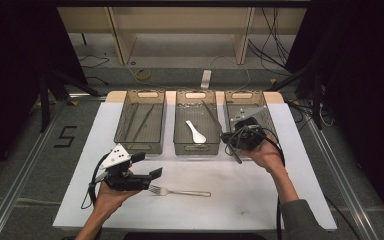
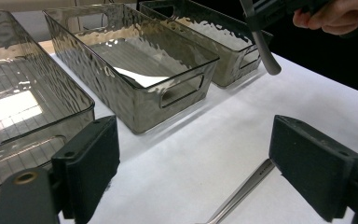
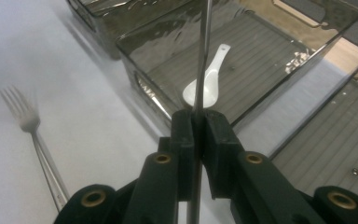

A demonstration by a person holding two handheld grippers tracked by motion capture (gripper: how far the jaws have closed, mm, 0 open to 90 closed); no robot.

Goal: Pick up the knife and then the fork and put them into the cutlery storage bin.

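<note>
Gripping a long thin metal utensil (image 3: pixel 204 51) between its two black pads, the right gripper (image 3: pixel 196 122) has its jaws pressed together on the shaft, which runs straight up the middle of the right gripper view and crosses in front of the white spoon (image 3: pixel 209 80). From above, this utensil slants over the near right corner of the middle bin (image 1: pixel 196 148), its upper end over the bin's inside and its dark lower end sticking out below the gripper, over the white sheet (image 1: pixel 260 200). The right gripper sits between the middle bin and the right bin (image 1: pixel 266 107) (whether the utensil is a knife or something else cannot be told, since it shows edge-on). The spoon lies on the ribbed floor of the middle bin, well apart from the held shaft's grip point. The left gripper (image 2: pixel 193 163) hovers low over the sheet with its jaws wide apart and nothing between the pads. A silver fork (image 1: pixel 179 191) lies flat on the sheet just to the right of the left gripper in the high view, tines toward that gripper, handle pointing right. The left bin (image 1: pixel 156 102) holds a few thin dark sticks. All three smoky clear bins stand side by side along the far edge of the sheet.
</note>
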